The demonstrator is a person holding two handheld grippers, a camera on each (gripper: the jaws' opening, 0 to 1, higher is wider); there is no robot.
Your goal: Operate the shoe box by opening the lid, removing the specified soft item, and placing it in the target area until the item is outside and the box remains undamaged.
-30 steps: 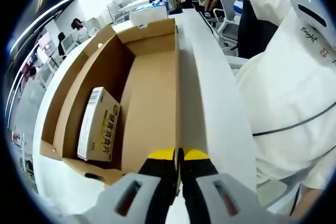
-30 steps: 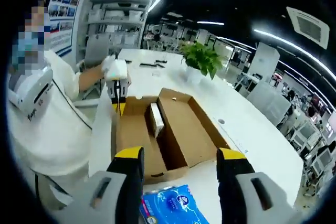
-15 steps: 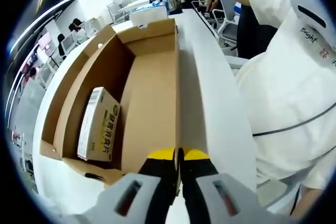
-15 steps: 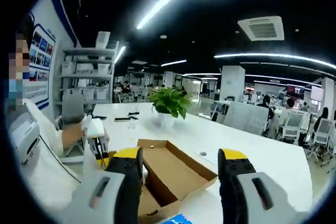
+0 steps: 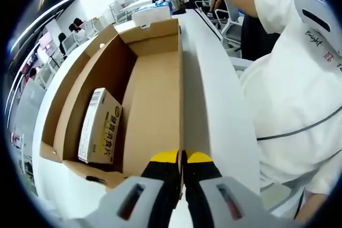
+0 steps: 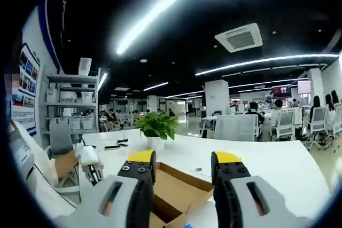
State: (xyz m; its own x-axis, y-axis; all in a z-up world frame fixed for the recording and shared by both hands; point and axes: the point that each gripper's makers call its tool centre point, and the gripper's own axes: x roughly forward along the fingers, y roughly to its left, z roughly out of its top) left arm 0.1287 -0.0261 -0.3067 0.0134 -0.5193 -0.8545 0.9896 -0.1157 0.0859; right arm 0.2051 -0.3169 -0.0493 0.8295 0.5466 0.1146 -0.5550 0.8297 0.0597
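Observation:
The brown cardboard shoe box (image 5: 80, 86) stands open in the left gripper view. A small printed carton (image 5: 99, 126) with a barcode lies inside it against the left wall. My left gripper (image 5: 182, 156) is shut on the edge of the box lid (image 5: 211, 94), which is brown inside and white outside. A blue and white soft pack (image 5: 154, 11) lies on the table beyond the box's far end. In the right gripper view my right gripper (image 6: 183, 158) hangs open and empty above the box (image 6: 179, 188), and the left gripper (image 6: 91, 165) shows on the left.
A person in a white shirt (image 5: 299, 84) stands close on the right of the box, one arm reaching over its far end. A potted plant (image 6: 156, 126) stands on the white table (image 6: 267, 164) behind the box. Shelves (image 6: 67, 110), chairs and people fill the office beyond.
The right gripper's view has tilted up from the box and blue pack toward the ceiling, so the box sits low now. The left gripper keeps its hold, unmoved.

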